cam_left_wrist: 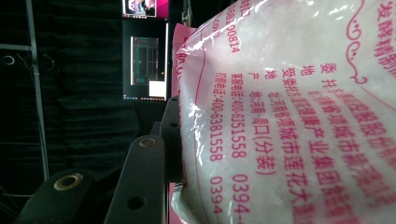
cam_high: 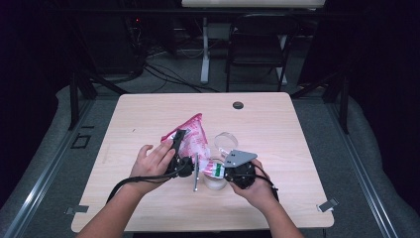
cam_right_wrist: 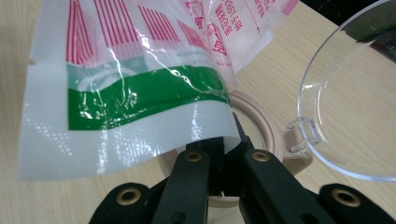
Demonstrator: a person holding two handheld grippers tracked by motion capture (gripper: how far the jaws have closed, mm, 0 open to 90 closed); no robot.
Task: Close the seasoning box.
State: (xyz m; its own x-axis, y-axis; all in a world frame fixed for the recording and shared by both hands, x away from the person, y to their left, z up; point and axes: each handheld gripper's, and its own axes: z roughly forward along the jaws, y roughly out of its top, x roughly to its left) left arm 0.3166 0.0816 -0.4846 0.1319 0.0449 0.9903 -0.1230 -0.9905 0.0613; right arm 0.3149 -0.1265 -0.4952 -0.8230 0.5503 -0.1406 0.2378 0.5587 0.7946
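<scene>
Both grippers clamp one pink-and-white printed plastic bag above the light wooden desk.

The high view has the left gripper on the bag's upper body and the right gripper at its lower end, over a round container. The left gripper view brings red print up close, fingers pressed to the bag. The right gripper view shows fingers closed on the green-striped edge, probably pinching it, with a beige ring and clear plastic lid beside.

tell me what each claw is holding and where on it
Both hold the pink bag: left claw around its full body, right claw pinching its white and green edge.
</scene>
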